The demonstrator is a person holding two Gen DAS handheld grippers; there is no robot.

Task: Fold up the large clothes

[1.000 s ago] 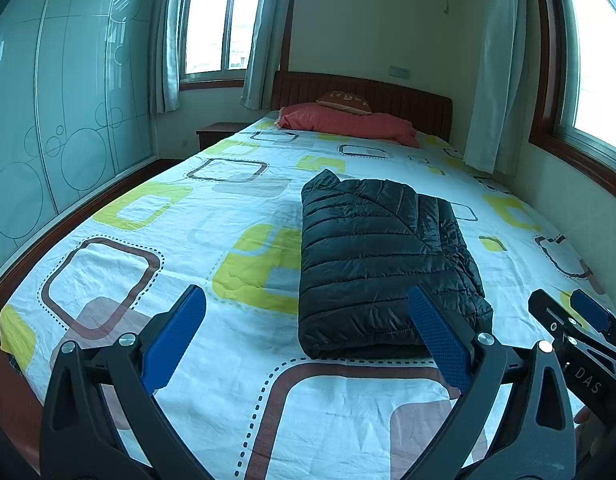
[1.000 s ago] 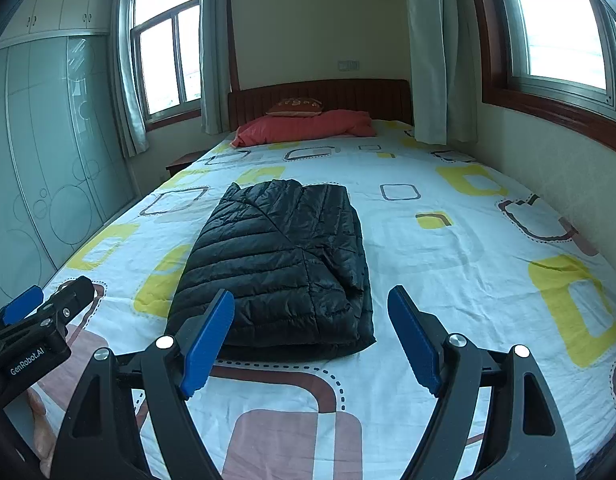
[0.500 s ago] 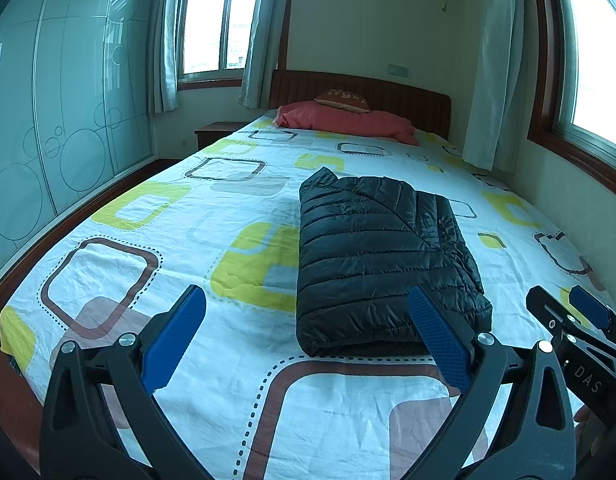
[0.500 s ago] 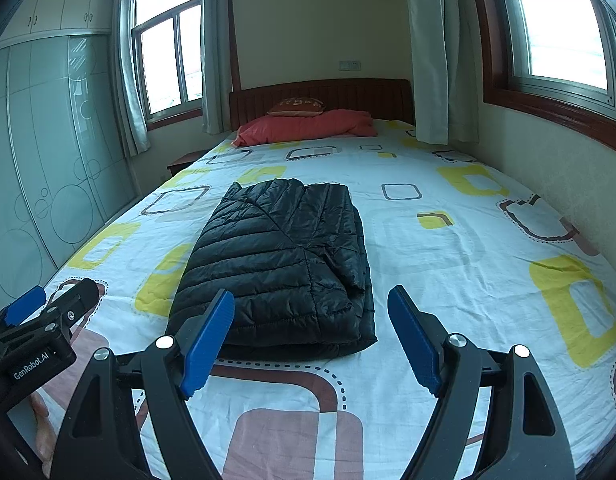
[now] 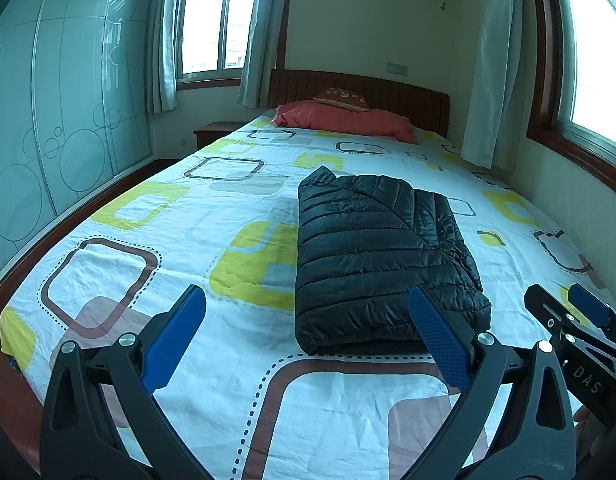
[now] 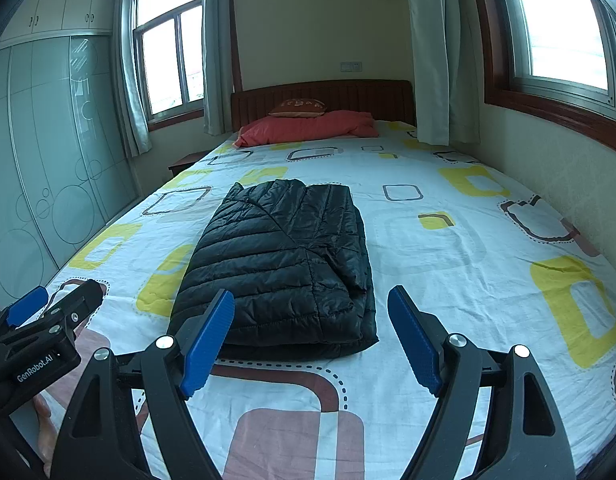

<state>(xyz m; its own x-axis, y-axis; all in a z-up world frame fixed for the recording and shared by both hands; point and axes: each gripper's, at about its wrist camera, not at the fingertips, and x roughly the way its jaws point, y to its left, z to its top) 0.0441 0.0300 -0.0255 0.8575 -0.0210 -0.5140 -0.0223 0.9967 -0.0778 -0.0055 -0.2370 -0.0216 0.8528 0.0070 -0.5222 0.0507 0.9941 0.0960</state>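
A black quilted puffer jacket (image 5: pixel 372 256) lies folded into a thick rectangle on the bed (image 5: pixel 155 280), its near edge toward me. In the right wrist view the same jacket (image 6: pixel 283 264) sits just beyond my fingers. My left gripper (image 5: pixel 308 320) hovers open over the sheet, short of the jacket's near left corner, with nothing between its blue pads. My right gripper (image 6: pixel 312 320) is open too, held above the sheet in front of the jacket's near right corner and apart from it. Each gripper shows at the edge of the other's view.
A red pillow (image 6: pixel 308 128) and a small brown cushion (image 6: pixel 297 106) rest at the wooden headboard (image 6: pixel 360 96). A wall with a window (image 6: pixel 560 24) runs along the bed's right side. Glass wardrobe doors (image 5: pixel 47 120) and a nightstand (image 5: pixel 213 132) stand to the left.
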